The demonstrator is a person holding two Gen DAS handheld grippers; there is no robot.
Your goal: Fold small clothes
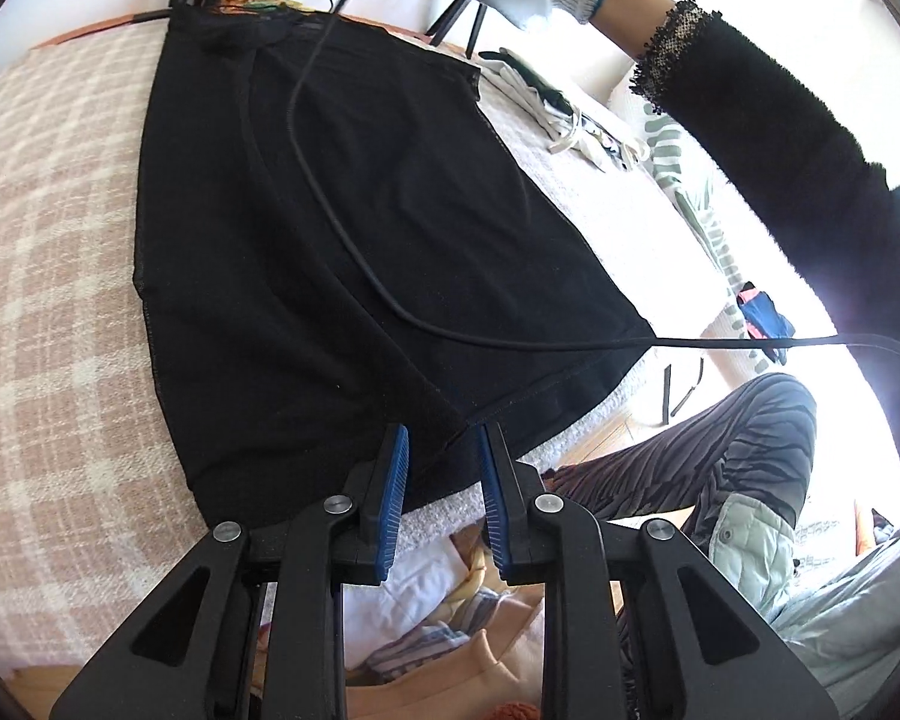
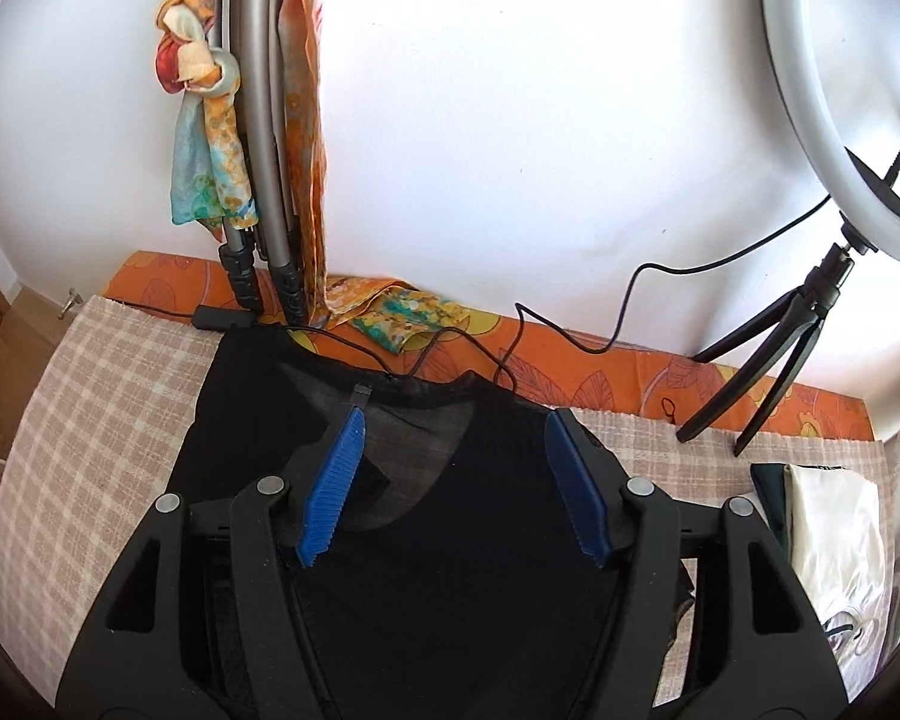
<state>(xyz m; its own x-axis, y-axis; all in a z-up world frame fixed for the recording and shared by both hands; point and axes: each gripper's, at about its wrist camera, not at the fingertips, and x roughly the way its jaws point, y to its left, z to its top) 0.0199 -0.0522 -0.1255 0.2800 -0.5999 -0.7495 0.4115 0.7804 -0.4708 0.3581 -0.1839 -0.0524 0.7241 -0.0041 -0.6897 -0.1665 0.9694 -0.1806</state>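
Note:
A black garment (image 1: 342, 228) lies spread flat on a beige checked cloth (image 1: 48, 252). My left gripper (image 1: 441, 441) is open, its blue pads just off the garment's near hem corner, holding nothing. In the right wrist view the same black garment (image 2: 450, 540) lies below my right gripper (image 2: 453, 426), which is wide open above its neckline end, empty. A black cable (image 1: 342, 252) hangs across the garment in the left wrist view.
Folded light clothes (image 2: 834, 540) lie at the right; they also show in the left wrist view (image 1: 564, 108). A ring light on a small tripod (image 2: 768, 354), tripod legs with a colourful scarf (image 2: 252, 180) and cables stand by the wall. The person's legs (image 1: 720, 456) are beside the surface.

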